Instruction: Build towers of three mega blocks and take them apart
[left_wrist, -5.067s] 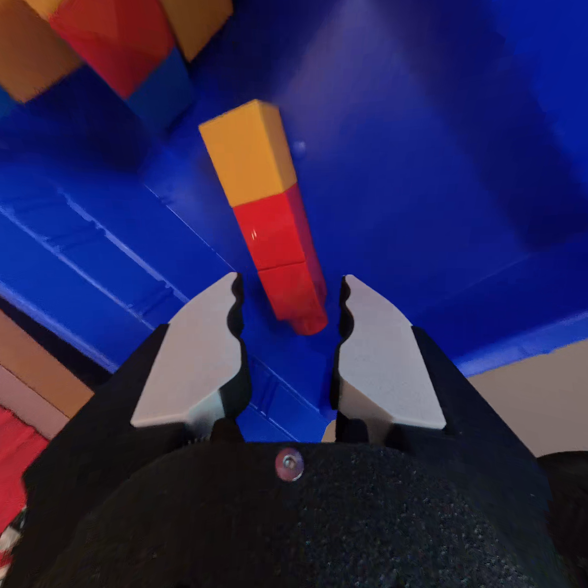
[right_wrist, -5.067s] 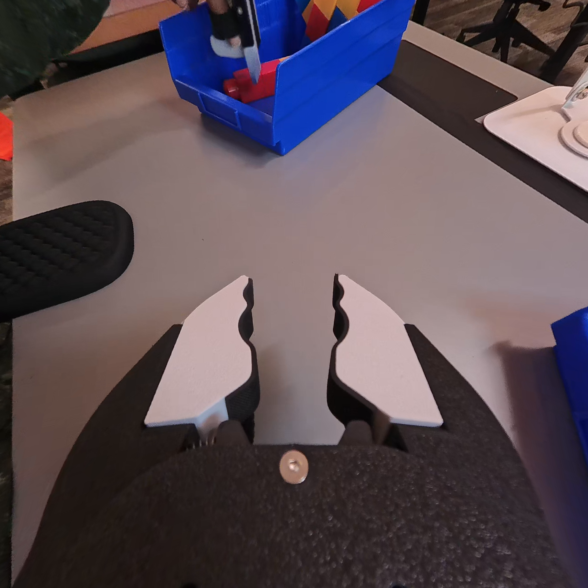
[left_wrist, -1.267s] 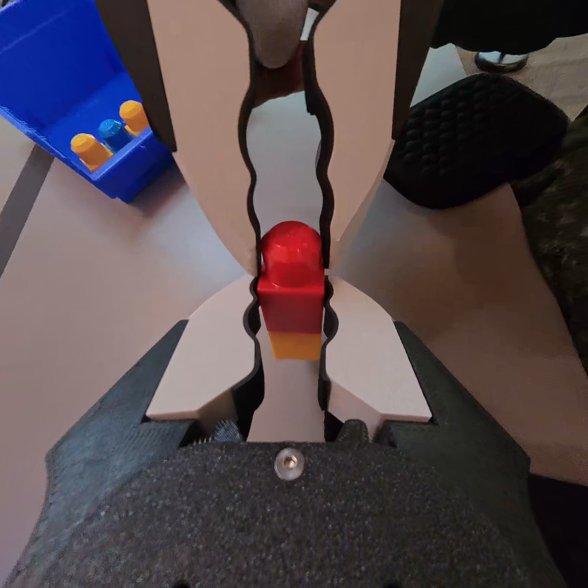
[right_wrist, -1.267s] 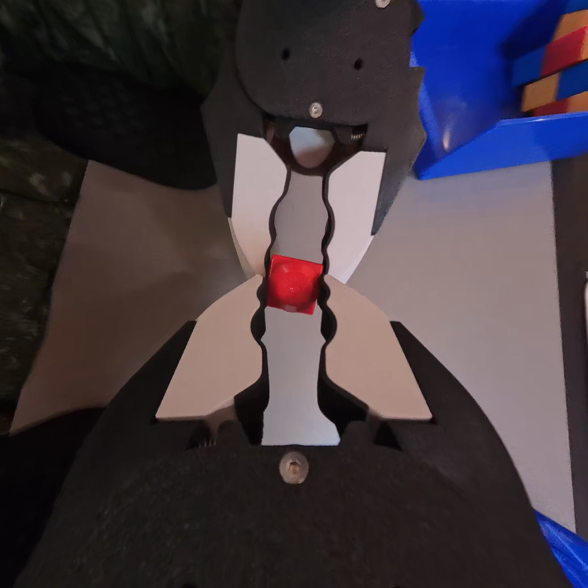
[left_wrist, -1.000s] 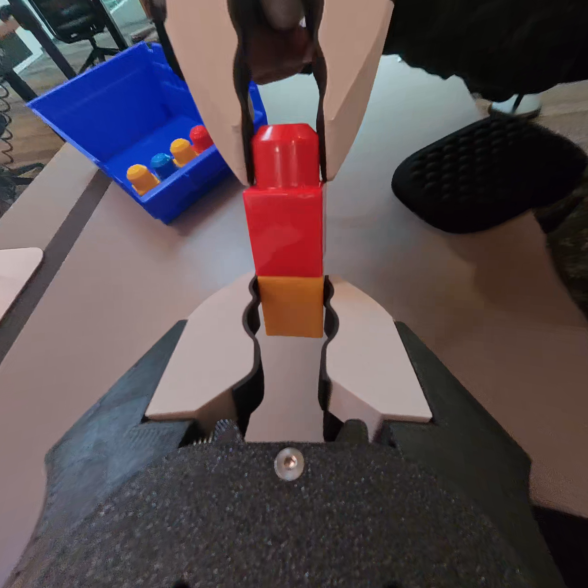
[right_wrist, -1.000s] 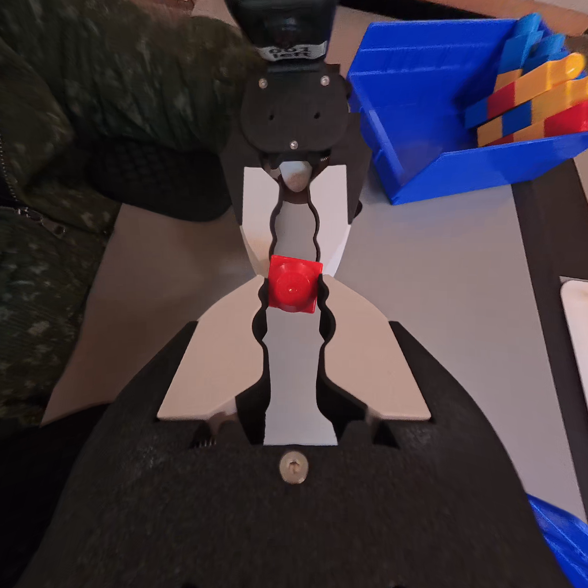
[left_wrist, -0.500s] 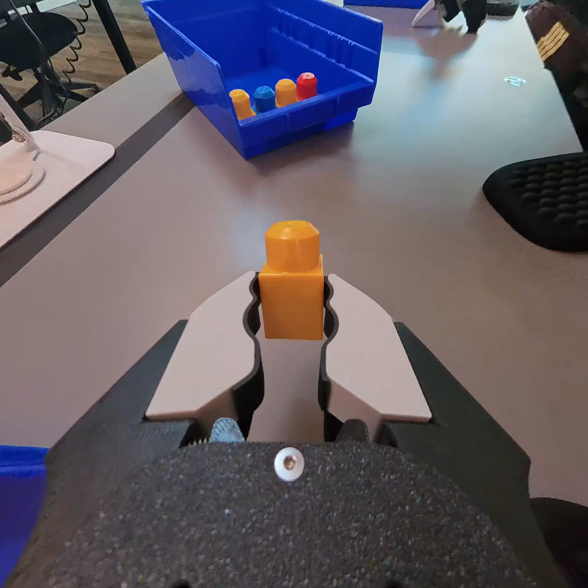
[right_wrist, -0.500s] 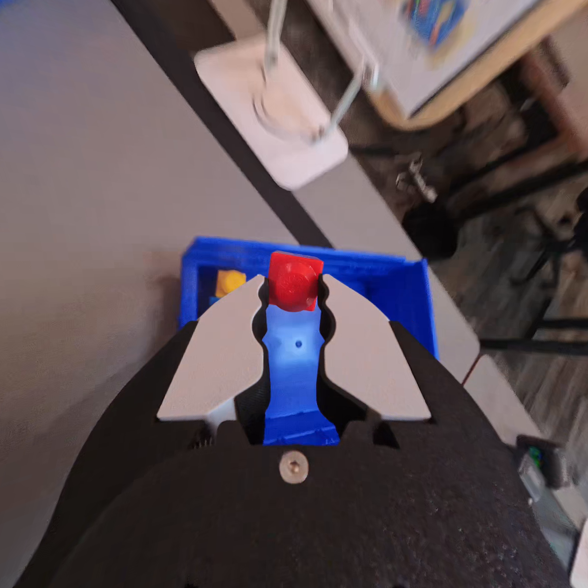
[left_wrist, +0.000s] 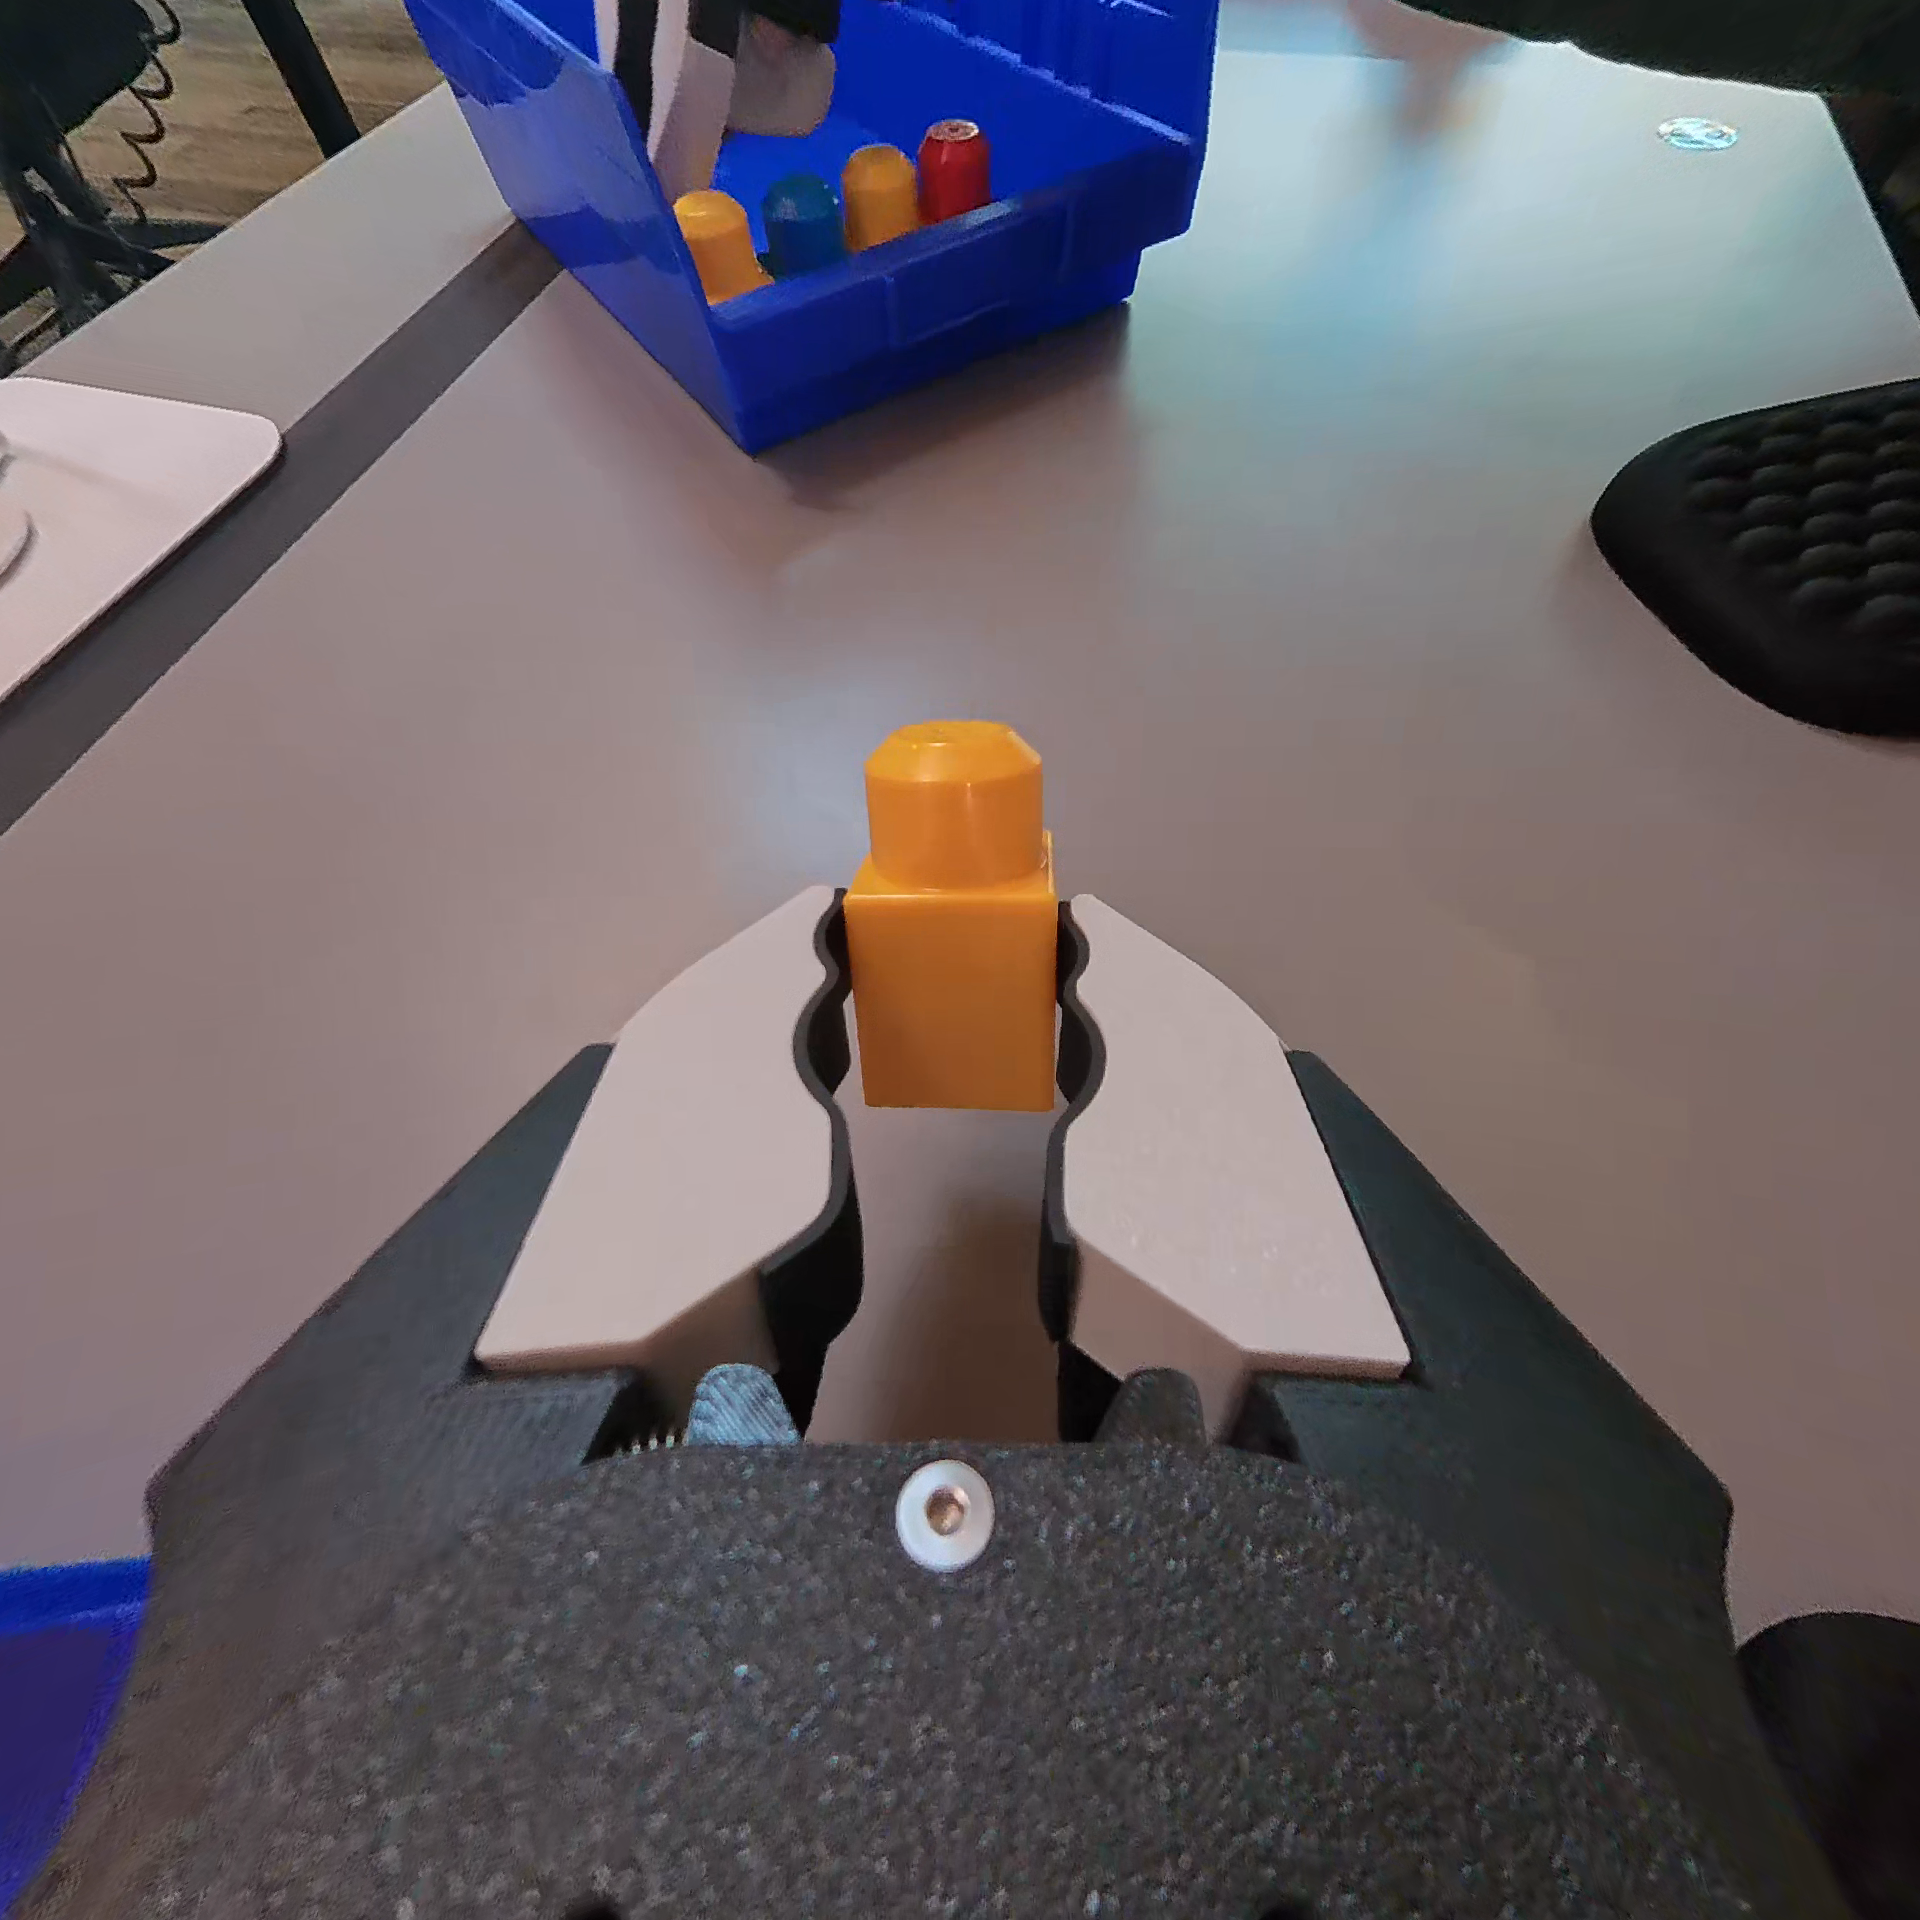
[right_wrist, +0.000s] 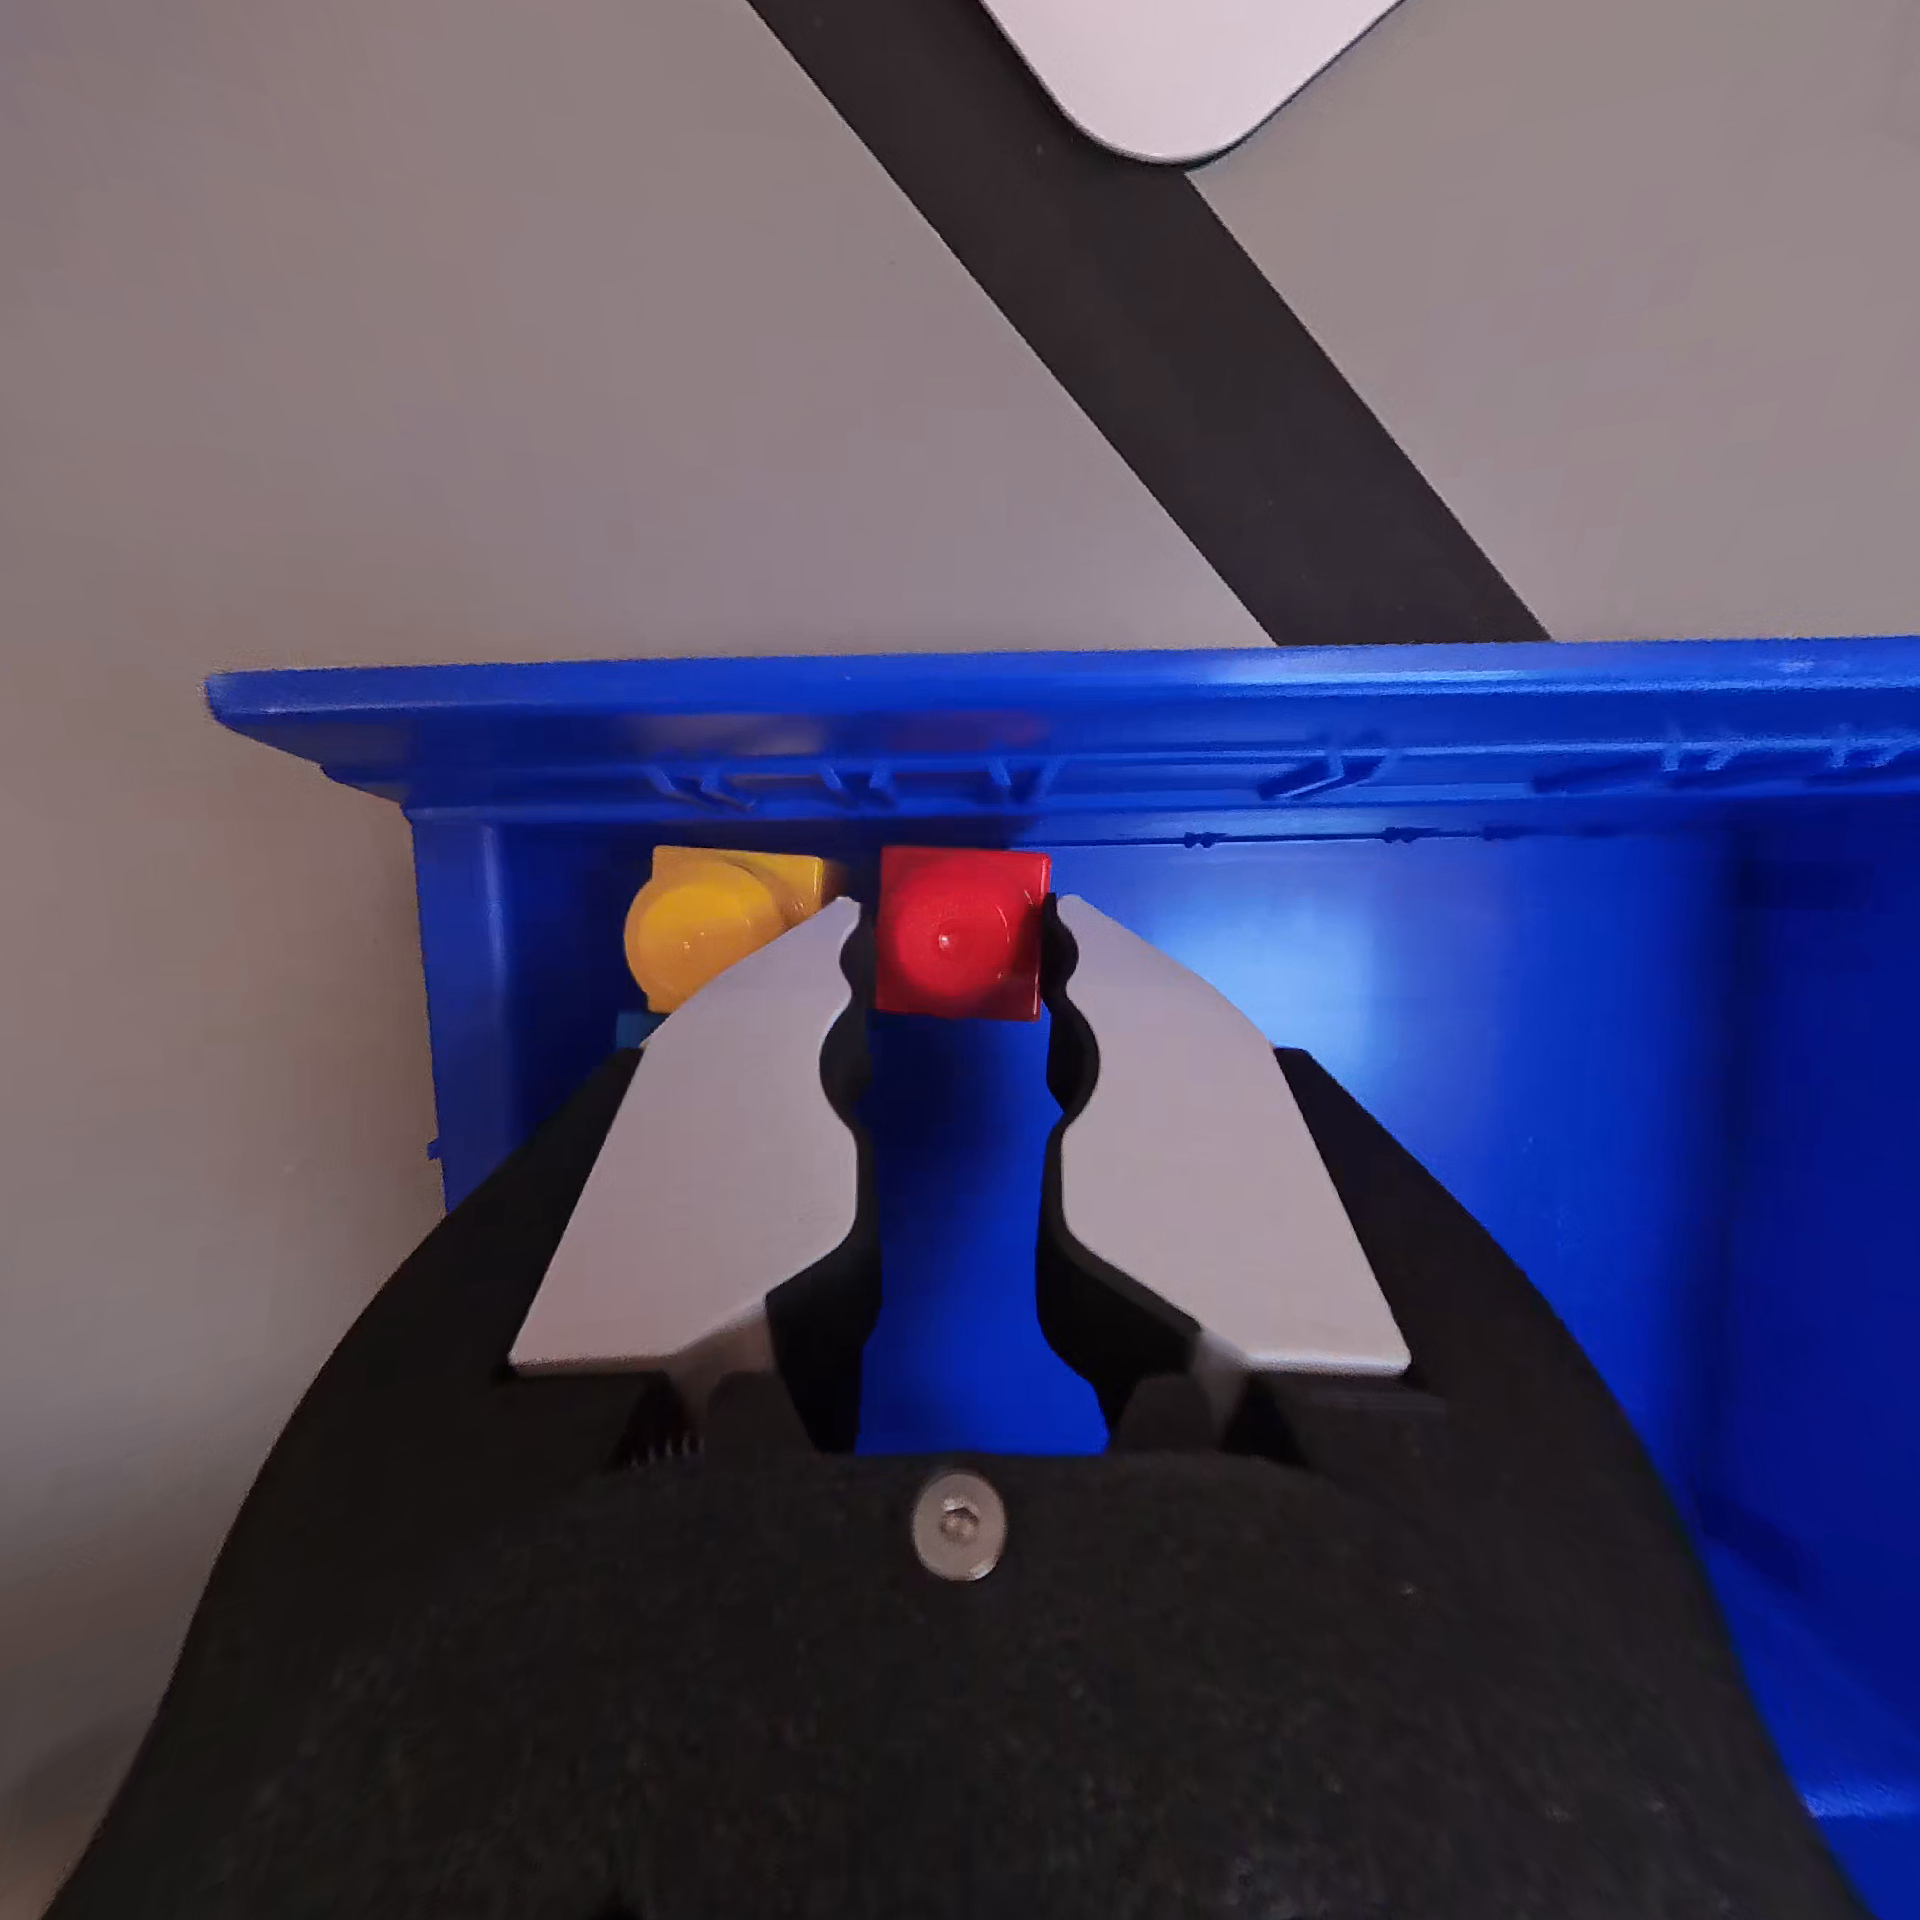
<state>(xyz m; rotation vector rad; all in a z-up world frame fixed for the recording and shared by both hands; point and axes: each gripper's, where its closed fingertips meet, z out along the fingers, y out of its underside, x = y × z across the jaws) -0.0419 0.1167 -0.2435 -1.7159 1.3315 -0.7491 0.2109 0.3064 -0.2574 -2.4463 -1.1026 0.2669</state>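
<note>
Left wrist view shows the left gripper (left_wrist: 951, 997) with its fingers pinching an orange block (left_wrist: 951, 977) by its sides, stud up, held above the grey worktop (left_wrist: 520, 727). Toward 12 o'clock a blue bin (left_wrist: 935, 301) sits on the worktop with a row of upright blocks behind its low front wall: orange, blue, orange and a red block in the bin (left_wrist: 953, 166). Above that row, at 11 o'clock, part of the other gripper reaches down into the bin. A black textured pad (left_wrist: 1787, 561) lies at 2 o'clock and a white plate-like base (left_wrist: 114, 488) at 9 o'clock. Right wrist view looks straight down into the bin (right_wrist: 1039, 717), where the right gripper (right_wrist: 956, 940) has its fingers pinching a red block (right_wrist: 958, 930), stud facing the camera, close against the bin's far wall. Just beside it at 9 o'clock stands a yellow-orange block (right_wrist: 707, 925), partly hidden by the left finger.
</note>
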